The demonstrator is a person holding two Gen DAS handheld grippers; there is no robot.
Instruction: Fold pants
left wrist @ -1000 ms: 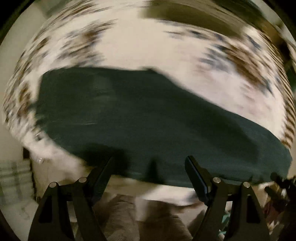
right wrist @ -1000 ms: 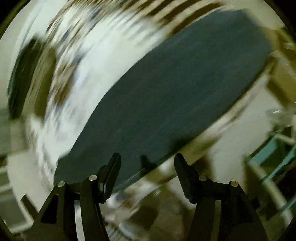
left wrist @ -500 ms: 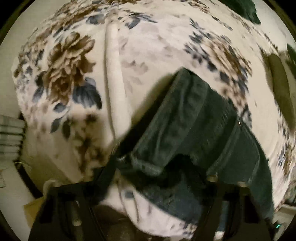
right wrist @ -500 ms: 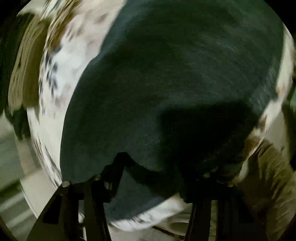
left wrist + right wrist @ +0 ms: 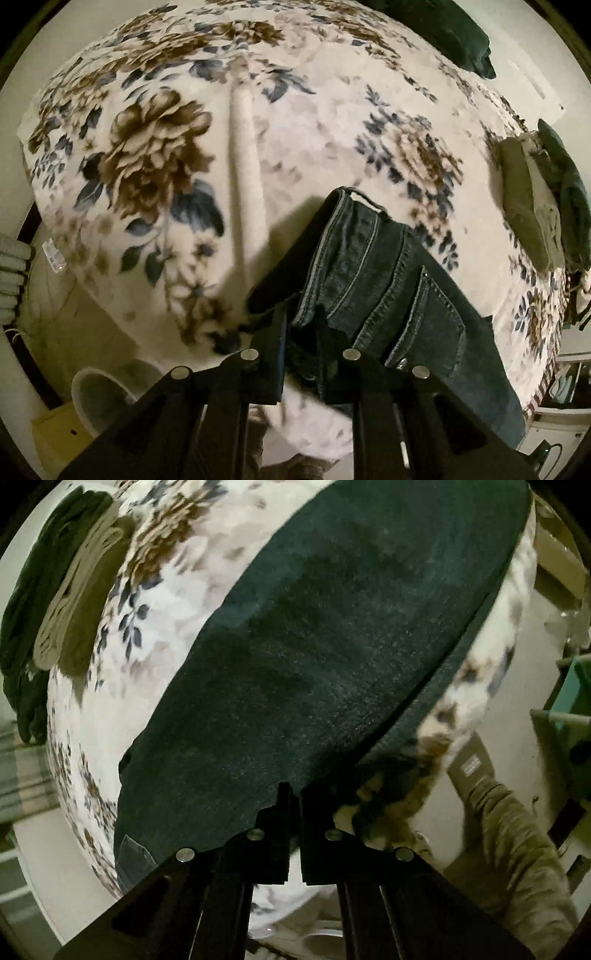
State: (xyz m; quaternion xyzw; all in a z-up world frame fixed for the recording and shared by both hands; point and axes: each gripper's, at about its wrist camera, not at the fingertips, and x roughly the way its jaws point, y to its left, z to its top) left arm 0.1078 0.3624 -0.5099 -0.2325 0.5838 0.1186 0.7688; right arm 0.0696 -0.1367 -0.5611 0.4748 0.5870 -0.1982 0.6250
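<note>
1. Two grips: our left gripper [image 5: 301,332] is closing on the pants [image 5: 373,273] at the waistband; our right gripper [image 5: 293,812] is clamped on the hem.
2. The pants lie lengthwise on the bed [image 5: 314,129], stretching away from both.

Matt denim pants [image 5: 384,280], fleecy floral blanket [image 5: 303,140]
</note>
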